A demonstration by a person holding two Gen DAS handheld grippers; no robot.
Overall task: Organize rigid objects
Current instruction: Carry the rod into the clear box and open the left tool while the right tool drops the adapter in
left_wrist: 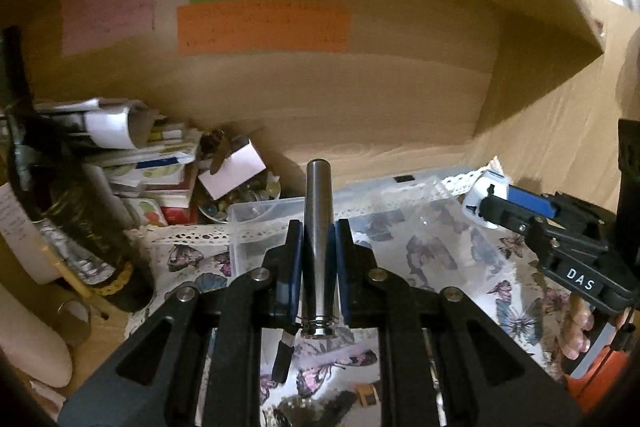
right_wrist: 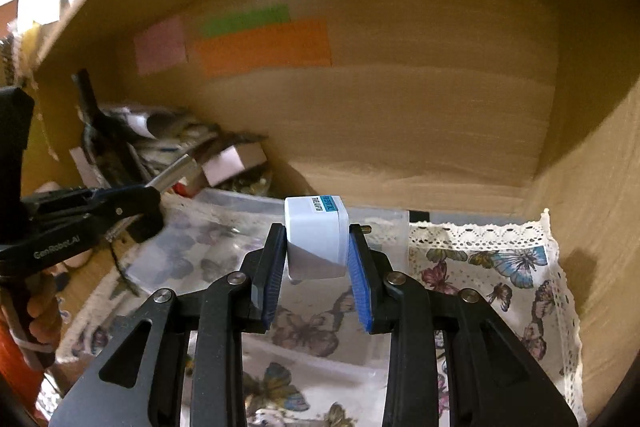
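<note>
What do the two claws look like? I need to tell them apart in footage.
Both are black frames with silver rivets and ribbed blue pads. The right claw carries a white "DAS" mark; the left claw reads "GenRobot.AI" along its side.

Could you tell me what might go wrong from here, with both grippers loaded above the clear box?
The metal cylinder is pinched along its smooth length by the left gripper, so it could slide out. The right gripper holds the white adapter only near its fingertips, so it may twist free. Both hover close together over the clear box and could collide.
</note>
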